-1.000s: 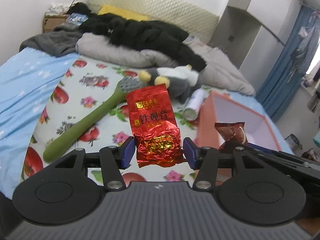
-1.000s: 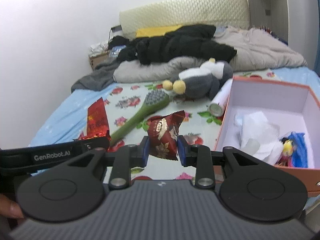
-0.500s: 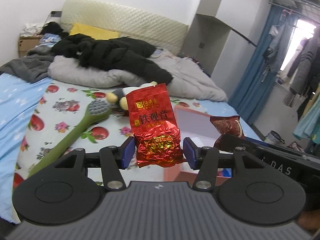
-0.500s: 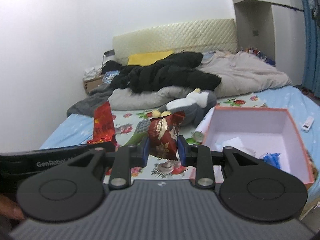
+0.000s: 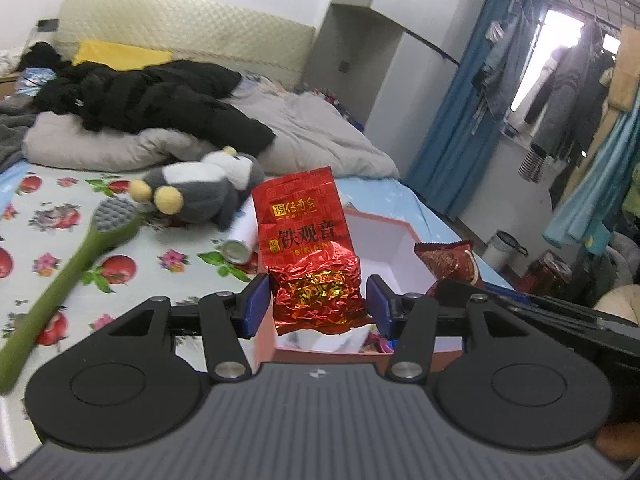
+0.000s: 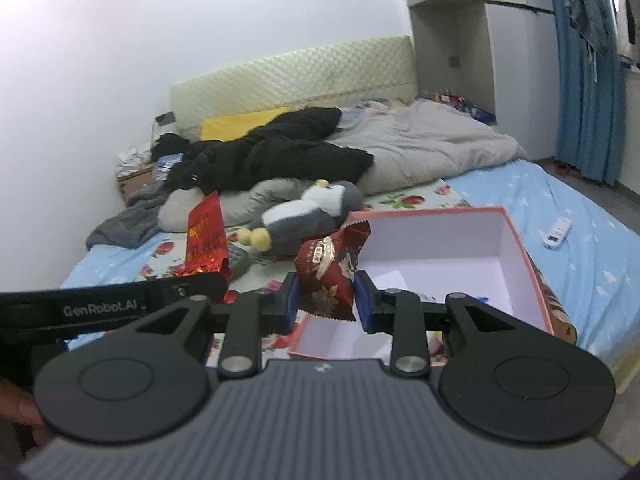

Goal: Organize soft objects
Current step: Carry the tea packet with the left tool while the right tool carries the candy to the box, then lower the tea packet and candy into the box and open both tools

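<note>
Pinching a red foil tea packet (image 5: 310, 256) upright by its crumpled lower part, the left gripper (image 5: 317, 305) hangs over the near edge of the orange box (image 6: 528, 264); the right gripper (image 6: 326, 303) clamps a dark red snack packet (image 6: 330, 266) above the same box. Judged mid-task: both packets unreleased, some items already inside. A plush penguin (image 5: 204, 192), green brush (image 5: 72, 264) and white tube (image 5: 244, 238) remain on the bed

white walls (image 6: 100, 80), quilted headboard (image 6: 292, 76), blue curtains (image 5: 452, 140), bright window (image 5: 556, 52).
</note>
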A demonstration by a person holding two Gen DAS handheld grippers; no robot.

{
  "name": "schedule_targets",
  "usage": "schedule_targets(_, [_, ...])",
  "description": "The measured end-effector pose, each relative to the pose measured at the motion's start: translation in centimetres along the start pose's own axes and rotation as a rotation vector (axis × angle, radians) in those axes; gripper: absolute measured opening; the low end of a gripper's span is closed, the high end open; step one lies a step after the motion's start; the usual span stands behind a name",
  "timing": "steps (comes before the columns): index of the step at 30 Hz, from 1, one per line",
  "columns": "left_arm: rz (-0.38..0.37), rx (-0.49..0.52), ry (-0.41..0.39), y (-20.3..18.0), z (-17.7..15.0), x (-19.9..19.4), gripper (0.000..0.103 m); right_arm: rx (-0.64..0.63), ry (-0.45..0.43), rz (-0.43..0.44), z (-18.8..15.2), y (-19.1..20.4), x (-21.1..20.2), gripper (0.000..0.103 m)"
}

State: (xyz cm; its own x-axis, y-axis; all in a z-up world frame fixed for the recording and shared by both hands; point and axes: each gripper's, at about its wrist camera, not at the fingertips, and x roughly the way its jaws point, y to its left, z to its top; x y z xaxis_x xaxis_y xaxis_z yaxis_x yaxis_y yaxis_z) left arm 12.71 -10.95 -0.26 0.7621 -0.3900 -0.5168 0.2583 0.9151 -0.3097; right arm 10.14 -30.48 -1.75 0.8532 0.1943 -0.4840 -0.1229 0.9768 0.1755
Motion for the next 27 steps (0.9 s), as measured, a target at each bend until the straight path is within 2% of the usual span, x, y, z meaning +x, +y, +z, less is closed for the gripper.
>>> schedule_targets(7, [-0.029,0.016,0.09,-0.3,-0.1,6.8,0.059,0.059,0.054,-0.049,-1.1,-3.5,2.8,0.033])
schedule_targets(14, [-0.026,0.027,0.184,-0.1,0.2,14.4,0.059,0.105,0.108,-0.082,-1.5,-7.0,7.2,0.033])
schedule_targets(25, [-0.006,0.045,0.286,0.3,1.0,21.9,0.059,0.126,0.185,-0.092,-1.5,-10.2,13.1,0.033])
schedule_targets(27, [-0.001,0.043,0.285,0.4,1.2,22.8,0.059,0.137,0.197,-0.09,-1.5,-10.7,14.2,0.033])
